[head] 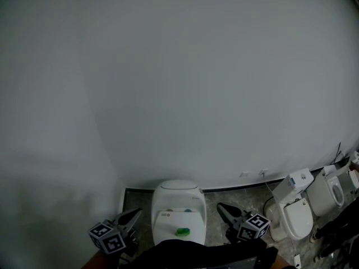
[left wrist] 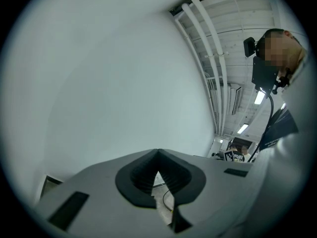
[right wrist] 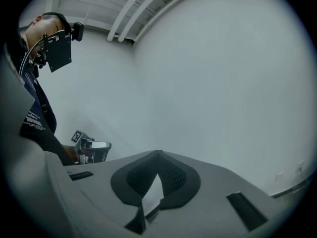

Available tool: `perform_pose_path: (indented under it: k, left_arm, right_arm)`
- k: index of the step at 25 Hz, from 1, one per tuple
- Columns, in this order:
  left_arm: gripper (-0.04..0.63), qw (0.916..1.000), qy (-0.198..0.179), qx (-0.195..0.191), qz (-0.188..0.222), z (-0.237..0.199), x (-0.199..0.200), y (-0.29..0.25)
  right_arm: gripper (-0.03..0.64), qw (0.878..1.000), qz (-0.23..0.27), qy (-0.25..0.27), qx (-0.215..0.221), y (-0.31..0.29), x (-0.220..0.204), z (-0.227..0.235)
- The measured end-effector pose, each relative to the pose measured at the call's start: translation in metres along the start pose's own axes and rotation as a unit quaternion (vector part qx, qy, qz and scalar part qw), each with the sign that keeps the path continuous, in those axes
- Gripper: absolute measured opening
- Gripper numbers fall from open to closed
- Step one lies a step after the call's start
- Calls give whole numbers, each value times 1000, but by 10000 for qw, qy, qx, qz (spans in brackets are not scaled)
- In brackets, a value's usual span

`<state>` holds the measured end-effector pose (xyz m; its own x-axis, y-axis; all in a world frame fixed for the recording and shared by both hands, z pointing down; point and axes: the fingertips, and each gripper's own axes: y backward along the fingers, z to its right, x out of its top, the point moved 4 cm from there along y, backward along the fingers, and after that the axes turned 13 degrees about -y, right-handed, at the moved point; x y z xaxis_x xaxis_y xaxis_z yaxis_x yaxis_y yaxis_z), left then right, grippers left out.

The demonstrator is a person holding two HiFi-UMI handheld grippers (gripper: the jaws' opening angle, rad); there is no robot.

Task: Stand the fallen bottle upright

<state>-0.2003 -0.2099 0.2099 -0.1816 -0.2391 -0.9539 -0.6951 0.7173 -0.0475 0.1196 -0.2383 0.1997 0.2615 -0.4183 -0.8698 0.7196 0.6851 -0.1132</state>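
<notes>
Bottle, as far as I can tell, is the small green thing (head: 183, 232) lying on the white toilet (head: 176, 198), between my two grippers and touching neither. My left gripper (head: 137, 212) sits just left of it, jaws pressed together, empty. My right gripper (head: 220, 207) sits just right of it, jaws likewise together, holding nothing. More toilets (head: 297, 214) stand further right.
</notes>
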Motion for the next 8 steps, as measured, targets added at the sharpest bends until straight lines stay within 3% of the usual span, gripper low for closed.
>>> perform_pose_path:
  k: [3,8]
  left_arm:
    - [14,10000,-8,-4,17,-1,-2,-1]
    - [14,10000,12,32,67,0,-15,-2]
  right_arm:
    - [6,9998,195,18,105,1,-2,9]
    - [6,9999,-123,69,-56,4,-11,7]
